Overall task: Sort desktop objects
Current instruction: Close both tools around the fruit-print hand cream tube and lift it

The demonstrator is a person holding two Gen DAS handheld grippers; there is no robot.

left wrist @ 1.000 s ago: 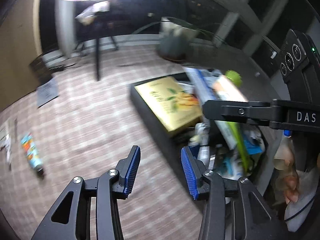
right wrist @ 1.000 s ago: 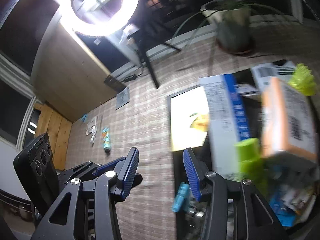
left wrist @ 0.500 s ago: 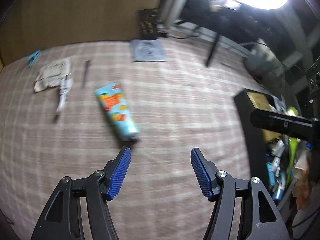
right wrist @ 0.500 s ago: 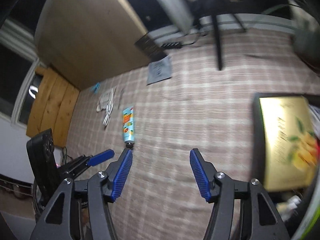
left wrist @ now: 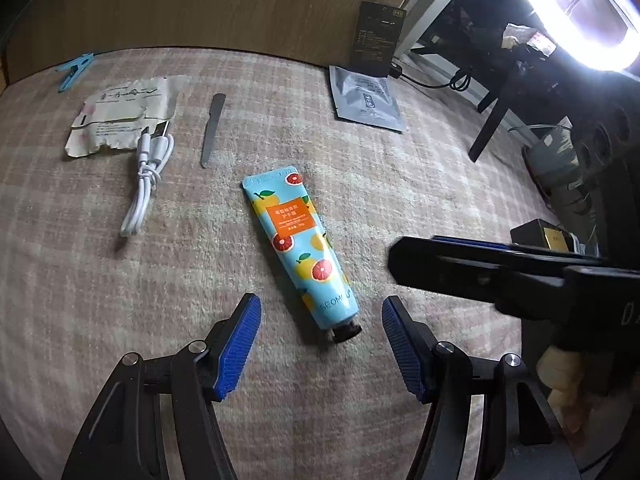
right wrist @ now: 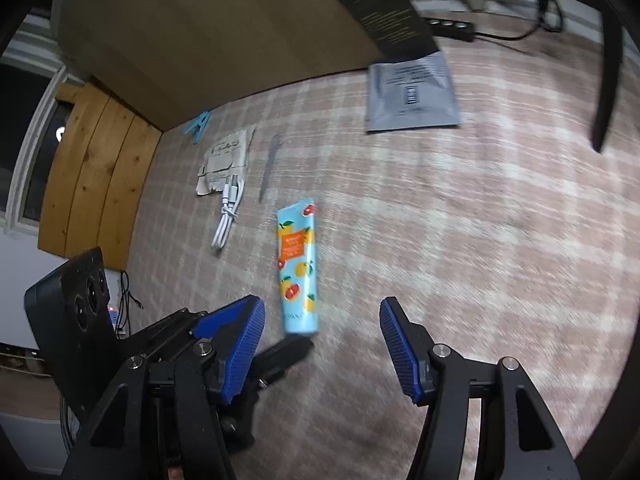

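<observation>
A light-blue hand cream tube [left wrist: 298, 240] printed with oranges lies on the checked cloth, black cap toward me. My left gripper [left wrist: 319, 320] is open just above the cloth, and the tube's cap end lies between its blue pads [left wrist: 240, 344] without touching them. My right gripper [right wrist: 320, 320] is also open, close beside the left one. The same tube [right wrist: 298, 268] reaches in near its left pad. One finger of the right gripper [left wrist: 460, 268] crosses the left wrist view at the right. The left gripper's finger [right wrist: 284, 354] shows low in the right wrist view.
Beyond the tube lie a white USB cable [left wrist: 148, 176], a torn paper packet [left wrist: 124, 116], a metal nail file [left wrist: 212, 128], a grey sachet [left wrist: 366, 98] and a blue clothespin [left wrist: 74, 72]. A black card [left wrist: 378, 40] leans on the wooden wall. A ring light [left wrist: 580, 12] glares top right.
Both grippers swung away from the black box of items, across the cloth and down over the hand cream tube. Both sets of jaws stand wider than a second ago.
</observation>
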